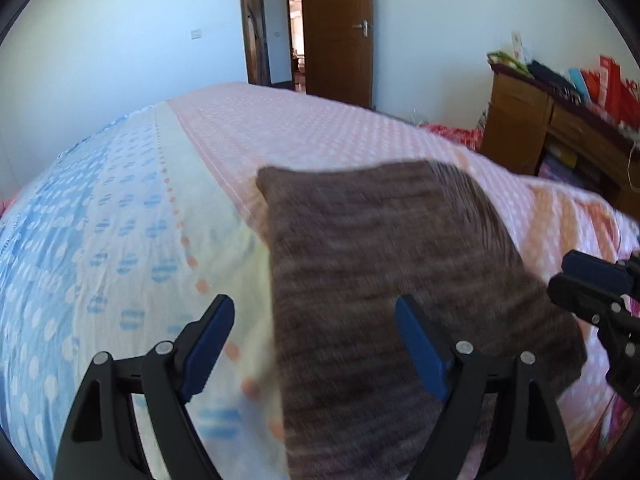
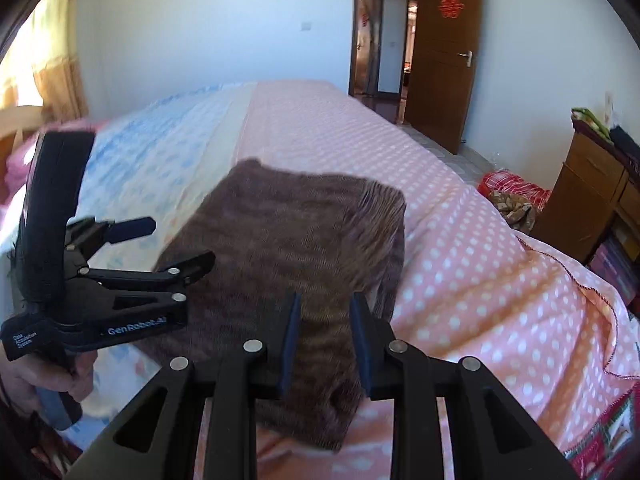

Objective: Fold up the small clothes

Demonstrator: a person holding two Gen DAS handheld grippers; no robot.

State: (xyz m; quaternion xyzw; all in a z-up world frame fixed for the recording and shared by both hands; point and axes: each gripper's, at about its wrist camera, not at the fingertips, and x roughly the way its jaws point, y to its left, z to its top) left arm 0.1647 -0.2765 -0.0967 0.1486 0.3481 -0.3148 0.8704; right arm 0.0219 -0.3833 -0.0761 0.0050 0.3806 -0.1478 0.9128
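Left gripper (image 1: 314, 344) stood with its jaws wide apart and nothing between the blue pads; its right-hand finger (image 1: 420, 352) hung above the near part of the brown knitted garment (image 1: 384, 264), and whether it touched the cloth could not be told. Right gripper (image 2: 325, 336) had its jaws only a little apart, over the near edge of the same garment, with no fabric visibly pinched between them. That garment lay folded into a rough rectangle, flat on the bed (image 2: 460, 240), across the seam where the pink dotted sheet met the pale and blue dotted part. A hand (image 2: 60, 380) gripped the left gripper's handle, seen at the left of the right wrist view. Beyond the bed stood an open wooden door (image 2: 444, 52) and, at the right, a wooden cabinet (image 1: 520, 120).
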